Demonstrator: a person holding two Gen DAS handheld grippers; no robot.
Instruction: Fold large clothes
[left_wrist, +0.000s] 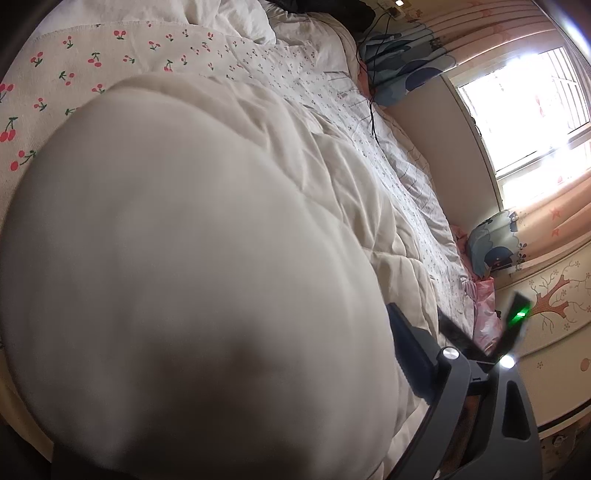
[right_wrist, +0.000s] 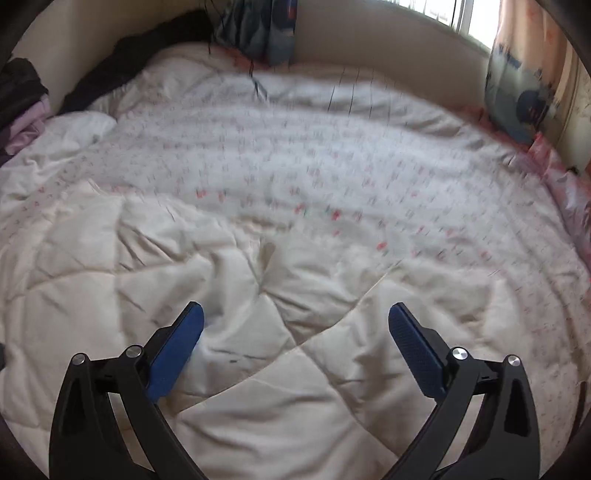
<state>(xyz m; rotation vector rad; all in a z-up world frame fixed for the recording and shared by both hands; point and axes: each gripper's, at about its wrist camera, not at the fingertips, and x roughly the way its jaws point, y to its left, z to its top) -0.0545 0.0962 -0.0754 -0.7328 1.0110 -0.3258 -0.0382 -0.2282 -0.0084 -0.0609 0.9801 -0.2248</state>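
Quilt (right_wrist: 229, 266), cream, fills the lower half of the right wrist frame, lying on a cherry-print sheet (right_wrist: 332, 147). Right gripper (right_wrist: 295, 332) stands wide open above it, holding nothing. Left gripper (left_wrist: 402, 354): quilt bulges across the left of the frame, hiding one finger; grip cannot be told.

The quilt (right_wrist: 229, 280) lies on the bed (right_wrist: 369, 155), filling the lower frame; a pillow (right_wrist: 517, 92) stands upper right, dark clothes (right_wrist: 110, 66) upper left.
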